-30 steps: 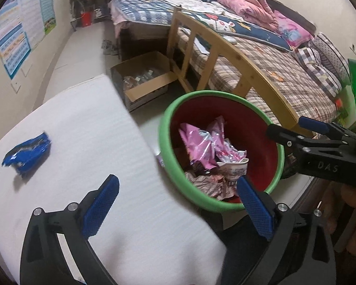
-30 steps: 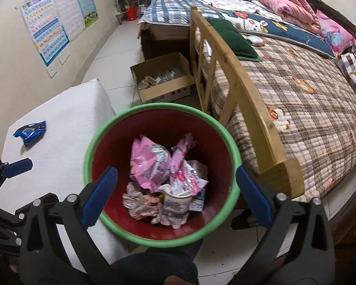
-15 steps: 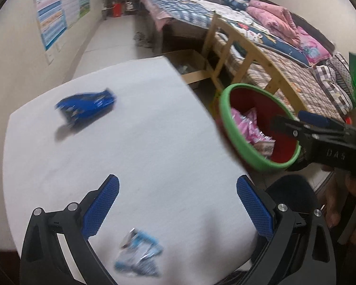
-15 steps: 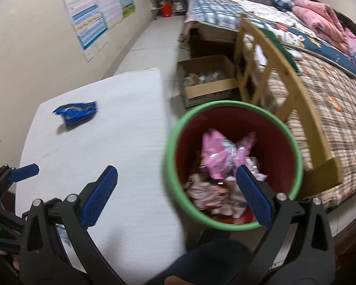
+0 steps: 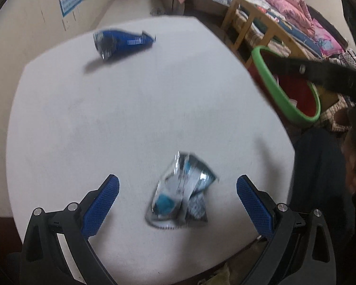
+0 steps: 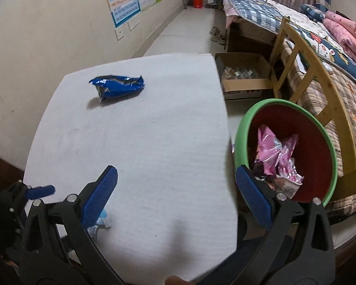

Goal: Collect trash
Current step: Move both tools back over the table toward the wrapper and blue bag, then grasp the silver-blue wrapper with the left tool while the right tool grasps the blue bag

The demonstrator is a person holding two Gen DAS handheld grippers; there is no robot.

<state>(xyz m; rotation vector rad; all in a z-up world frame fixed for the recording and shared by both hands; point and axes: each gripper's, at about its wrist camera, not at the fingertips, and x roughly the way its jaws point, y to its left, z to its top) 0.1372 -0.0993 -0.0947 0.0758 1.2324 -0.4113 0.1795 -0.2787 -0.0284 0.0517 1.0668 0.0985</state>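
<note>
Two wrappers lie on the white table, and the table serves as the reference for everything else. Near its close edge sits a crumpled silver-and-teal wrapper, blurred in the left wrist view; the left gripper hangs above it with its blue-padded fingers spread wide to either side, touching neither the wrapper nor the tabletop as far as can be told, and holding nothing. Toward the table's far side, close to the wall edge, rests a blue wrapper, well apart from both grippers.

The right gripper is over the table's right near corner, its fingers likewise spread wide and empty; one pad shows over the tabletop and the other over the bin. Just off the table's right edge stands the red bin with a green rim, holding pink wrappers and other crumpled packets. Beyond the table's far right corner a cardboard box sits on the floor beside the wooden bed frame.
</note>
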